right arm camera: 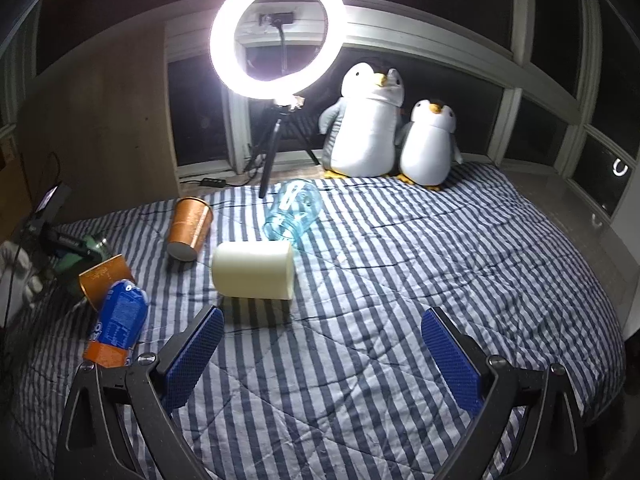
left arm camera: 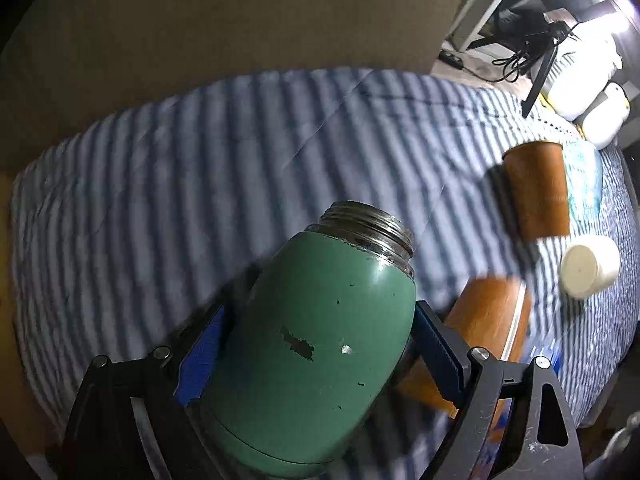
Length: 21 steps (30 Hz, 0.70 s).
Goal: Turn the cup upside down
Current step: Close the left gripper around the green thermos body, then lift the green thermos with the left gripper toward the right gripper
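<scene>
My left gripper (left arm camera: 316, 344) is shut on a green metal cup (left arm camera: 316, 344) with chipped paint and a threaded silver mouth. The cup is held above the striped bedspread (left arm camera: 200, 184), tilted with its mouth pointing up and away. In the right wrist view the green cup (right arm camera: 82, 254) shows only partly at the far left, behind the left gripper. My right gripper (right arm camera: 322, 356) is open and empty, low over the striped bedspread (right arm camera: 380, 280).
Lying on the bed are two copper cups (right arm camera: 188, 228) (right arm camera: 105, 280), a cream cup (right arm camera: 253, 270), a clear blue jar (right arm camera: 294, 212) and a blue bottle (right arm camera: 118, 326). A ring light (right arm camera: 277, 40) on a tripod and two plush penguins (right arm camera: 368, 120) stand at the far edge.
</scene>
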### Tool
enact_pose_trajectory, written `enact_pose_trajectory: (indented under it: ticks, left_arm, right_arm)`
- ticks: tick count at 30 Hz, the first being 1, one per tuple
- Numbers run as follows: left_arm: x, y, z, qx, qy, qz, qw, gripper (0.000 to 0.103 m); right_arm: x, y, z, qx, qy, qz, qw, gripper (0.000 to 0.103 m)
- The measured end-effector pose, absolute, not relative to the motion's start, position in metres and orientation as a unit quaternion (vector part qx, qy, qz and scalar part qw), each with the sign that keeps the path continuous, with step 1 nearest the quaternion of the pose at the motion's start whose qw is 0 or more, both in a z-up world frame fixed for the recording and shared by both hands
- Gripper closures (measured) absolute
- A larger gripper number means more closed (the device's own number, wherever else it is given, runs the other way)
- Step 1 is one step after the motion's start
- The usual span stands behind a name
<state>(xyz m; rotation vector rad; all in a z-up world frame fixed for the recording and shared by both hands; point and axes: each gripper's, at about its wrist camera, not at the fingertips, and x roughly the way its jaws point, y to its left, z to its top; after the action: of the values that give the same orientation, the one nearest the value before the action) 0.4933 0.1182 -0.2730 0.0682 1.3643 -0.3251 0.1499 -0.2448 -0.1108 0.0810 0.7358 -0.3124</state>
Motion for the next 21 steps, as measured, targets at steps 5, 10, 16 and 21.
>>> enact_pose_trajectory:
  ticks: [5, 10, 16, 21]
  left_arm:
    - [0.449, 0.142, -0.266, 0.031, 0.626, -0.139, 0.766, 0.012]
    - [0.39, 0.159, -0.259, 0.034, 0.621, -0.124, 0.773, 0.013]
    - [0.328, 0.155, -0.253, 0.021, 0.621, -0.123, 0.774, 0.013]
    - [0.277, 0.152, -0.253, -0.017, 0.629, -0.126, 0.767, 0.013]
  right_arm:
    - [0.158, -0.235, -0.111, 0.033, 0.356, -0.122, 0.926, 0.005]
    - [0.165, -0.226, -0.112, 0.023, 0.354, -0.086, 0.931, 0.005]
    - [0.17, -0.221, -0.11, 0.012, 0.35, -0.047, 0.935, 0.005]
    - [0.169, -0.224, -0.108, 0.007, 0.344, -0.02, 0.939, 0.005]
